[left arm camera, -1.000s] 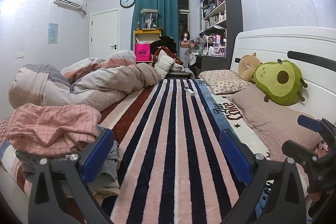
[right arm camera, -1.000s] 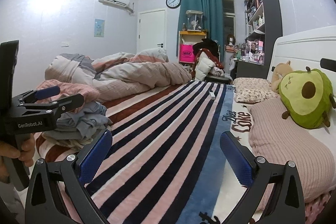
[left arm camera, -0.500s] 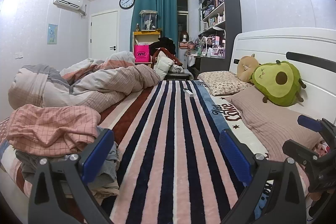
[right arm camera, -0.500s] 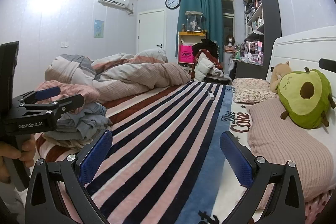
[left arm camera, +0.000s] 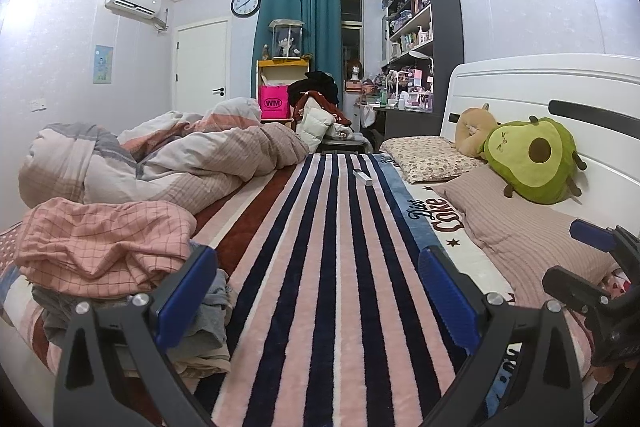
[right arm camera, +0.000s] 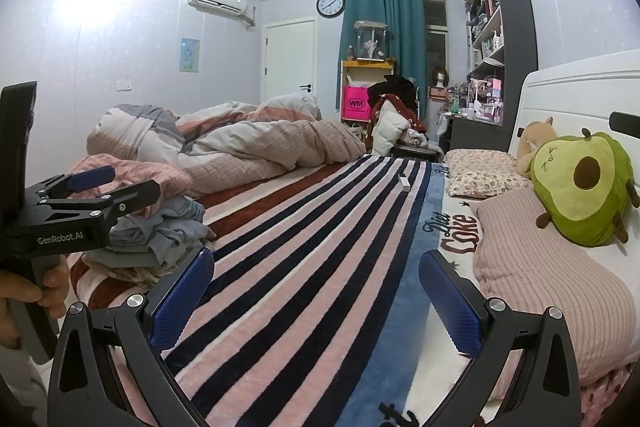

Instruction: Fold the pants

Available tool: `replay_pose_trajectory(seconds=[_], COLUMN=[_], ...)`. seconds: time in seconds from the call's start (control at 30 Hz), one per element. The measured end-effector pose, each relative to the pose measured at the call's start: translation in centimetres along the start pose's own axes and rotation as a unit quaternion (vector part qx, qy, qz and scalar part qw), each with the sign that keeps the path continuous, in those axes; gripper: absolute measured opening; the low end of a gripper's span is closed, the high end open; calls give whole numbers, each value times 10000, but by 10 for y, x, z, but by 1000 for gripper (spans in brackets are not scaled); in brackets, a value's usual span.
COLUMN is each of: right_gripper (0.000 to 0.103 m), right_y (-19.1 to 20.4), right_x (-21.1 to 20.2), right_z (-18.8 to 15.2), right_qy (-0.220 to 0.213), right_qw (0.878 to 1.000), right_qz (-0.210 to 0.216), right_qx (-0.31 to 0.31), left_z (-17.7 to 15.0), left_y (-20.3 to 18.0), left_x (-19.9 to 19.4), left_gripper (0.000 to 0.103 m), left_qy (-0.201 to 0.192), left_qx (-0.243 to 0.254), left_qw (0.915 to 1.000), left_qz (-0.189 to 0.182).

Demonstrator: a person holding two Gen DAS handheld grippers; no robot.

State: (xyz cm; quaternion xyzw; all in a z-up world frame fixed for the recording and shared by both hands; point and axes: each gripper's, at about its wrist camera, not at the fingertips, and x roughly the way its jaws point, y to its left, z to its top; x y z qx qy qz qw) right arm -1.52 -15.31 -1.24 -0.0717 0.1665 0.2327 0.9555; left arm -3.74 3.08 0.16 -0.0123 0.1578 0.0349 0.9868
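Left tool's (right arm camera: 92,187) gripping hand (right arm camera: 24,291) shows only rightward.

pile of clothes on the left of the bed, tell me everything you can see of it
The pile of clothes is a loose, crumpled heap at the near left edge of the striped blanket. A pink checked garment lies on top, with grey-blue and beige fabric bunched beneath. Nothing grips it; the left gripper hangs open beside it.
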Motion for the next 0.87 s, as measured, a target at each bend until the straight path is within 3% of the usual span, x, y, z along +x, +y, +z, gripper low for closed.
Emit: replay_pose_trajectory(seconds=[0.87], right_gripper=[102], right_y=[1], right_x=[0], right_z=[-1], right_qy=[4], right_qw=[10000], right_qz=[-5], right_qx=[11], left_z=[2], left_y=[2], left_x=[-1], left_gripper=[100], left_qy=[3], left_qx=[-5], left_qw=[10000], left_qz=[33])
